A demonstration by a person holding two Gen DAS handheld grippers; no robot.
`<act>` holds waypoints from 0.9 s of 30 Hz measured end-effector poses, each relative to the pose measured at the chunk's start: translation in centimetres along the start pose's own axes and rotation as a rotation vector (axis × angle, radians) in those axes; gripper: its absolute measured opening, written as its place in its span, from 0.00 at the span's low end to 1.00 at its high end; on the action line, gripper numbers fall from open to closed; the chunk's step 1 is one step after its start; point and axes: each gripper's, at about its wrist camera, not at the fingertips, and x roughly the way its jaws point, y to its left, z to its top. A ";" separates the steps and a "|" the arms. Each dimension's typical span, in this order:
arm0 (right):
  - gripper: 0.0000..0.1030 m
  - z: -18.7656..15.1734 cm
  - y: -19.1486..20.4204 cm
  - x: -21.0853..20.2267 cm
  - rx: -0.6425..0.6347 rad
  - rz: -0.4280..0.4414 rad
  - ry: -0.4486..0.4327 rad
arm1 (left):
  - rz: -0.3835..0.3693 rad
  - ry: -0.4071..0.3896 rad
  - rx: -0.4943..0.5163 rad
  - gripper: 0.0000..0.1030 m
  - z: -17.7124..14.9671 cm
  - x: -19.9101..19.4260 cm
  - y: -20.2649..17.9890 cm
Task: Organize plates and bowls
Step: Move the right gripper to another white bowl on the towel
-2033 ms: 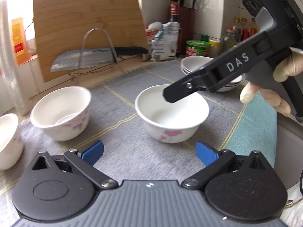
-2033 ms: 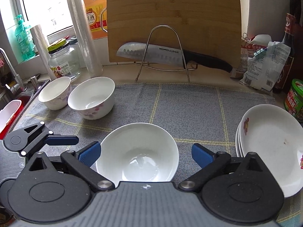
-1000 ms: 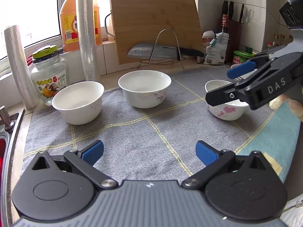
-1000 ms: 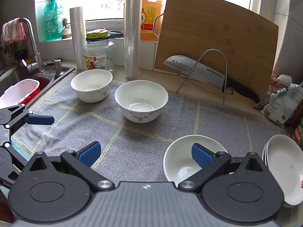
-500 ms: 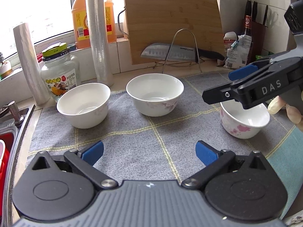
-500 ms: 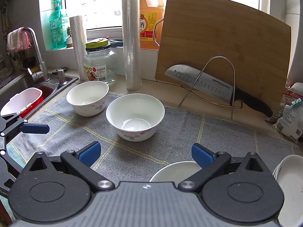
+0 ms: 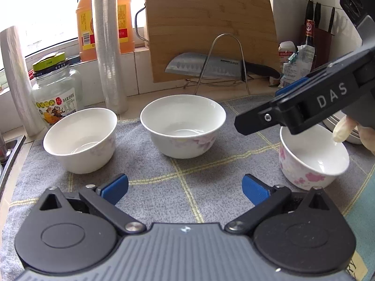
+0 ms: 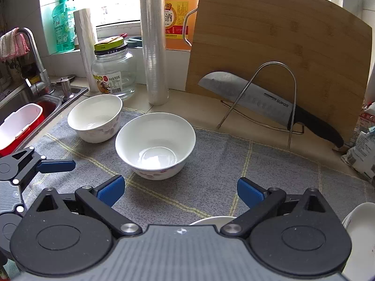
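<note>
Three white flowered bowls stand on a grey mat [image 7: 211, 175]: a left bowl [image 7: 80, 139], a middle bowl [image 7: 182, 125] and a right bowl [image 7: 313, 155]. My left gripper [image 7: 185, 188] is open and empty, low over the mat in front of the middle bowl. My right gripper [image 8: 179, 190] is open and empty, just in front of the middle bowl [image 8: 155, 144]; the left bowl [image 8: 96, 117] is beyond it. In the left wrist view the right gripper [image 7: 269, 109] hovers above the right bowl. Stacked plates [image 8: 361, 229] lie at the right edge.
A bamboo cutting board [image 8: 276, 53] leans at the back behind a knife [image 8: 262, 103] on a wire stand. A glass jar [image 8: 113, 72], film rolls [image 8: 153, 42] and an oil jug stand behind the bowls. A sink [image 8: 30, 103] with a red tub is at left.
Both grippers have moved left and forward toward the middle and left bowls. The right bowl slid out under the right wrist view's lower edge. Both stay open.
</note>
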 end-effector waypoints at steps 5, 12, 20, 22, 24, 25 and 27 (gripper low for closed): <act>1.00 1.0 -0.6 1.0 0.028 0.032 0.033 | 0.011 -0.004 0.022 0.99 0.5 1.6 -0.1; 1.00 2.8 -1.1 2.8 0.022 0.052 0.058 | 0.003 -0.004 0.015 0.99 1.3 3.8 -0.1; 1.00 4.2 -1.3 4.6 -0.001 0.090 0.087 | 0.014 -0.022 0.008 0.99 1.7 5.0 0.3; 1.00 4.5 -1.2 5.0 -0.005 0.103 0.089 | 0.016 -0.031 0.002 0.99 1.8 5.1 0.5; 1.00 4.9 -1.1 5.5 -0.010 0.116 0.093 | 0.019 -0.037 -0.006 0.98 2.0 5.2 0.7; 1.00 5.0 -1.1 5.7 -0.014 0.120 0.093 | 0.016 -0.040 -0.011 0.97 2.1 5.3 0.7; 1.00 5.3 -1.0 6.2 -0.020 0.128 0.093 | 0.019 -0.046 -0.014 0.97 2.1 5.3 0.7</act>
